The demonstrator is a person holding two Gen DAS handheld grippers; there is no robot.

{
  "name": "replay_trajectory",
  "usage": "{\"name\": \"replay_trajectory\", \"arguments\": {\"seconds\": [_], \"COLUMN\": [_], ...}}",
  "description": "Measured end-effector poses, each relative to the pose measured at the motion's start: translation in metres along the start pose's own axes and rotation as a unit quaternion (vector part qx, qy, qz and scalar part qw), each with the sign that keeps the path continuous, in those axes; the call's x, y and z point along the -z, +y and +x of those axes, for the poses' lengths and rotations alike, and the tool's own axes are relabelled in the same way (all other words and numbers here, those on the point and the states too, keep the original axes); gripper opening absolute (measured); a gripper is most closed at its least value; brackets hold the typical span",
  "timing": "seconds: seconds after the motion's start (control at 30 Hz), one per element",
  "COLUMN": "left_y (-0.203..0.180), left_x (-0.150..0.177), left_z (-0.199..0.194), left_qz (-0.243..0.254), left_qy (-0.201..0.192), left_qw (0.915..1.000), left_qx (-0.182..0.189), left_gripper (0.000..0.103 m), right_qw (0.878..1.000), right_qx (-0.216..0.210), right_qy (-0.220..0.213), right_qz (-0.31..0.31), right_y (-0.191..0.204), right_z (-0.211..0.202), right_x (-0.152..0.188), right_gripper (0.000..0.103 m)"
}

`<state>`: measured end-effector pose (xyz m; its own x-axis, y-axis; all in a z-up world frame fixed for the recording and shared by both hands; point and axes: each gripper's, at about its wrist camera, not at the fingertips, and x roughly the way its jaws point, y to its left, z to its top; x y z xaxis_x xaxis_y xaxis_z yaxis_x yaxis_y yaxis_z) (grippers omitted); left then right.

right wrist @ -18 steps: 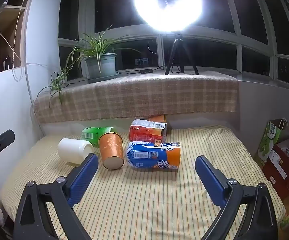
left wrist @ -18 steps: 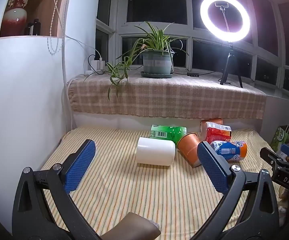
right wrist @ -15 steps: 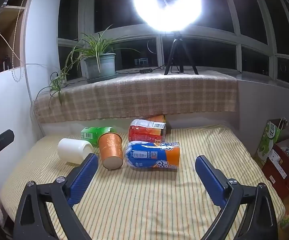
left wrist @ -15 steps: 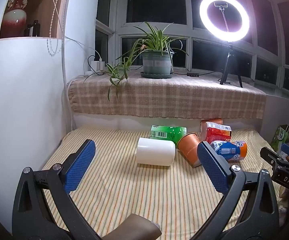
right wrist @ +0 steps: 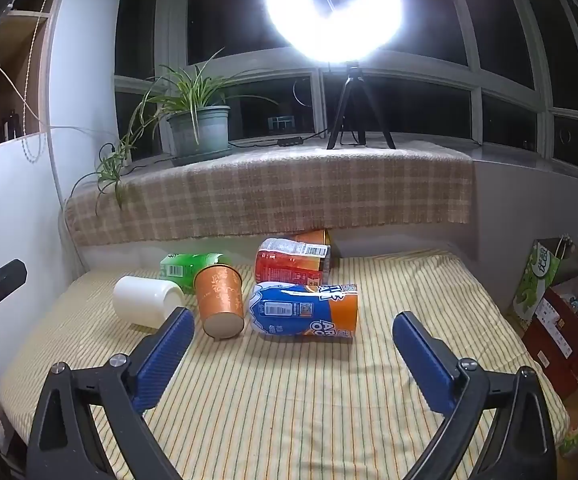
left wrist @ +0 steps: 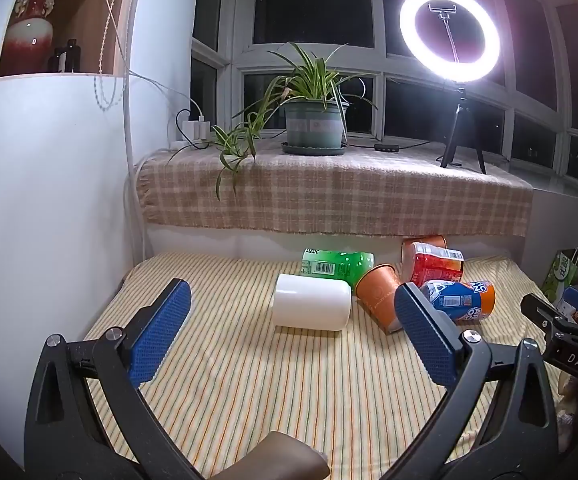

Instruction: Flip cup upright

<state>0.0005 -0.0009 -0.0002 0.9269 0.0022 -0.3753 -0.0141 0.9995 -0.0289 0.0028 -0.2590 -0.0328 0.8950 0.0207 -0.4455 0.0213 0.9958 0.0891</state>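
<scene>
Striped mattress (left wrist: 249, 392) fills my view, with several cups lying on their sides near its far edge. White cup (left wrist: 311, 307) lies ahead of my left gripper (left wrist: 289, 320), centred between its fingers but well beyond the tips; jaws spread wide, holding nothing. Blue-and-orange cup (right wrist: 303, 312) lies ahead of my right gripper (right wrist: 291, 340), also wide open and empty. Orange paper cup (right wrist: 220, 300) sits tipped between those two, touching the blue-and-orange one.

The white cup (left wrist: 311, 306) looks smooth and a bit shiny. The orange cup (right wrist: 220, 300) looks like dull paper. The striped sheet (right wrist: 289, 400) is soft cloth. The blue pads (left wrist: 157, 332) look bumpy.
</scene>
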Motion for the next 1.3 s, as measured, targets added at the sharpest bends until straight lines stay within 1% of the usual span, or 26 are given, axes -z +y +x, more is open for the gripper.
{"name": "replay_trajectory", "arguments": {"seconds": [1.3], "left_y": [0.0010], "left_x": [-0.0042], "left_z": [-0.0027], "left_qz": [0.002], "left_qy": [-0.002], "left_qw": [1.0000], "left_qx": [-0.001], "left_gripper": [0.103], "right_qw": [1.000], "right_qx": [-0.005], "right_qy": [0.008], "right_qz": [-0.001], "right_y": [0.0032], "right_z": [0.0072], "right_x": [0.0022], "right_gripper": [0.102]}}
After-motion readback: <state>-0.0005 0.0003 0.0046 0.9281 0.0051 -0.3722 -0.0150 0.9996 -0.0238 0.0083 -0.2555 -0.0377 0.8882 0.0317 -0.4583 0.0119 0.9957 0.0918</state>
